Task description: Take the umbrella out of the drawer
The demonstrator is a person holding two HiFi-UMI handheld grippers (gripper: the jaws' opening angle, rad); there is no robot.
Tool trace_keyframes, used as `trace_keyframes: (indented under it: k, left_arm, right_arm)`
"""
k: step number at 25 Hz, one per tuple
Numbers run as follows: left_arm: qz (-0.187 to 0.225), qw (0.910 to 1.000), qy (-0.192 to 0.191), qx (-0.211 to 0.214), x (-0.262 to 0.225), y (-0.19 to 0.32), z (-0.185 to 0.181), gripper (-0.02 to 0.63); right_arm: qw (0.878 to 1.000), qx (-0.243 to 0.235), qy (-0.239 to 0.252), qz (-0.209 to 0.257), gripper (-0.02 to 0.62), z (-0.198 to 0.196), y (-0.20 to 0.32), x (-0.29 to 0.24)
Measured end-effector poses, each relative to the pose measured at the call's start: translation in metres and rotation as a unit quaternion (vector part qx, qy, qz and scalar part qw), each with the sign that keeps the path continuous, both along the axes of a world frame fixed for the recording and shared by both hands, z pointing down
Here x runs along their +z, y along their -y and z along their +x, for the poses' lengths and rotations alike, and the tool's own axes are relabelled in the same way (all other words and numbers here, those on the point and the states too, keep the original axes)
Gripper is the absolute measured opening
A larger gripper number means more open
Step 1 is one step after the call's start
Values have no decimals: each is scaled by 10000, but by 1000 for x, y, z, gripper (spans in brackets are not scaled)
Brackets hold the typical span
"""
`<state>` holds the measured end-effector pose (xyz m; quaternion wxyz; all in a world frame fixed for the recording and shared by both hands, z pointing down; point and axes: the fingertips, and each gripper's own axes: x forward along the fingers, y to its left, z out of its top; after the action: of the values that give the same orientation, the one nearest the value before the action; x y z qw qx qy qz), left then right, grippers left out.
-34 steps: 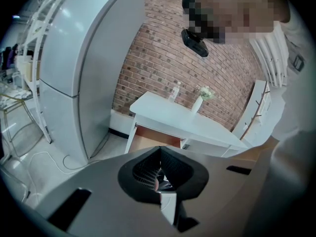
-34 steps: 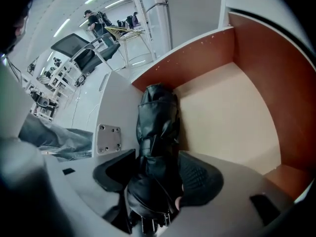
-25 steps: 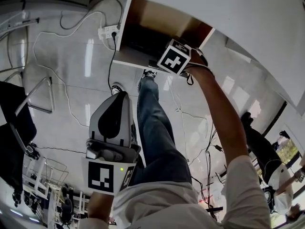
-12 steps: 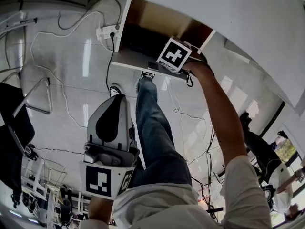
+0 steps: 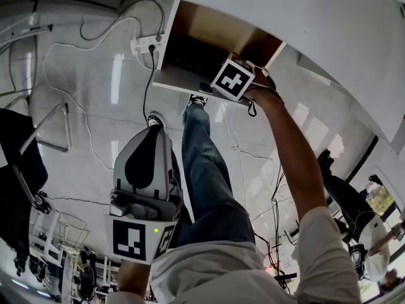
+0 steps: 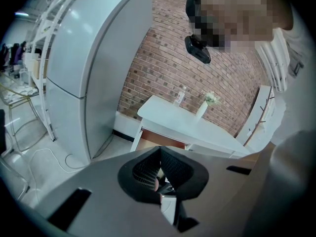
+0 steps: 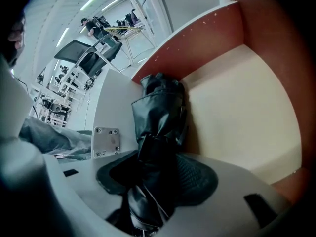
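A folded black umbrella [image 7: 160,112] lies in the open wooden drawer [image 5: 190,27] along its left wall. My right gripper [image 7: 153,181] points steeply down into the drawer, its marker cube [image 5: 232,78] at the front edge. Its jaws have just been closing, with the umbrella between them, and both pads now lie against the fabric. The umbrella's lower end is hidden under the jaws. My left gripper [image 5: 154,128] hangs over the floor, well short of the drawer. In the left gripper view it [image 6: 159,174] is shut, with nothing in it.
A white desk top [image 5: 304,18] overhangs the drawer. A power strip [image 5: 144,42] with trailing cables lies on the floor to its left. A chair frame [image 5: 47,128] stands at the far left. The person's jeans leg [image 5: 202,163] is below the drawer.
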<state>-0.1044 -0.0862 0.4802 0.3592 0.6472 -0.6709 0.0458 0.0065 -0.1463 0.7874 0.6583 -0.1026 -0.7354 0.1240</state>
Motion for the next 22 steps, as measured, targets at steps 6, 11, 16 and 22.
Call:
trace_keyframes:
  k: [6,11,16,22]
  left_arm:
    - [60,10000,-3,-49,-6,1,-3,17]
    - [106,9999,20,-4,-15,3,-1,17]
    - [147,9999,61,-2,-22,1,-2,17]
    - [220,9997,108,47,-33,2,0,17]
  right_arm:
    - [9998,159,1,149,225,9,4,-7]
    - [9990,308,-77,304,227,19,13,-18]
    - [9978,478,-107,443,227,25,18,-28]
    - [9967,652,23,480,229,23,19,-41]
